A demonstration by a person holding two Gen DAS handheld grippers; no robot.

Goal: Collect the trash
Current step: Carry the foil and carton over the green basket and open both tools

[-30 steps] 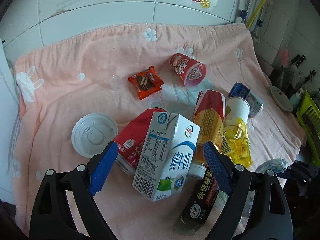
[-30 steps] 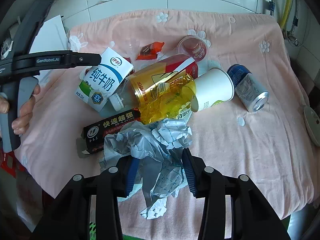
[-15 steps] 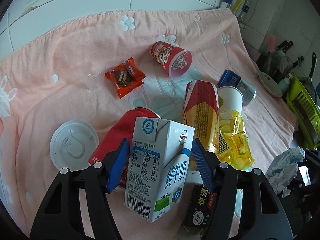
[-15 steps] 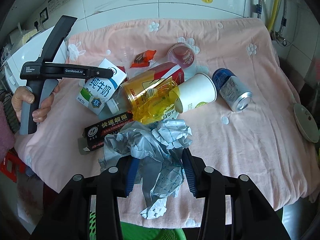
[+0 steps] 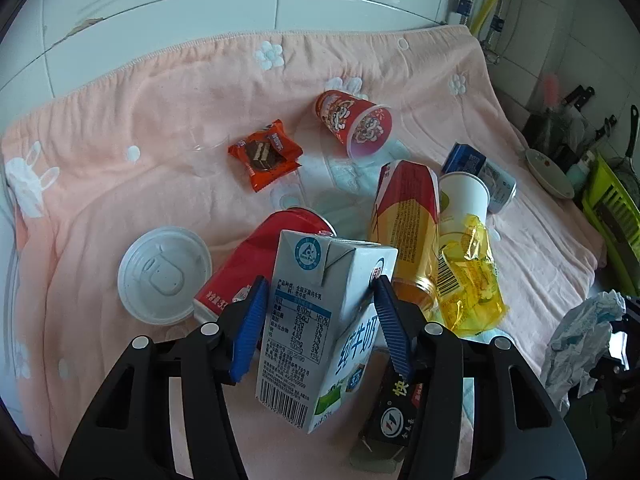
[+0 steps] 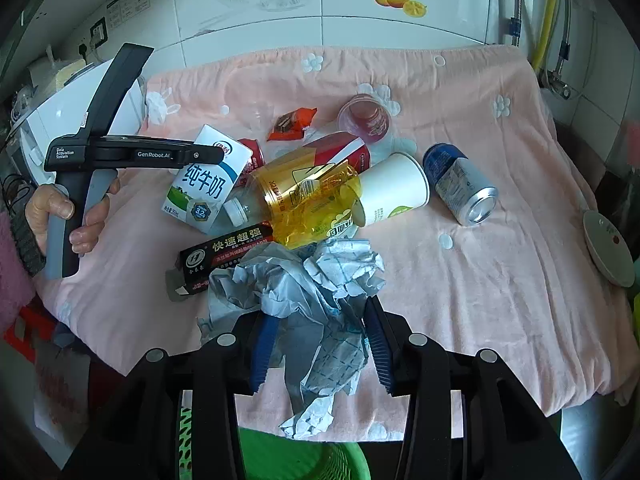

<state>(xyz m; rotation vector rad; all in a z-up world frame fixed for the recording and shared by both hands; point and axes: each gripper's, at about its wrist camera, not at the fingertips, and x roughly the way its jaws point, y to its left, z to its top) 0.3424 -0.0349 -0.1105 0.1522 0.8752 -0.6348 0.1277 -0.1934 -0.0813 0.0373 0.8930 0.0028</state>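
Observation:
A white and blue milk carton (image 5: pixel 320 320) stands tilted on the pink cloth (image 5: pixel 160 120). My left gripper (image 5: pixel 320 280) straddles it, its jaws closing, and both blue pads touch the carton's sides. In the right wrist view the same carton (image 6: pixel 204 176) sits under that gripper, which a hand (image 6: pixel 60 208) holds. My right gripper (image 6: pixel 316 312) is shut on a crumpled wad of grey-blue paper (image 6: pixel 304 288), held above the cloth's near edge. The wad (image 5: pixel 580 332) also shows at the right edge of the left wrist view.
Around the carton lie a red can (image 5: pixel 256 256), a white lid (image 5: pixel 164 276), an orange wrapper (image 5: pixel 264 154), a red cup (image 5: pixel 356 124), a yellow bottle (image 5: pixel 408 232), a paper cup (image 5: pixel 464 196), a blue can (image 6: pixel 460 184) and a black box (image 6: pixel 224 248). A green basket (image 6: pixel 280 456) sits below the cloth's edge.
The left jaws have closed from wide apart onto the milk carton. The right gripper has risen a little with the paper, and the green basket has come into view beneath it.

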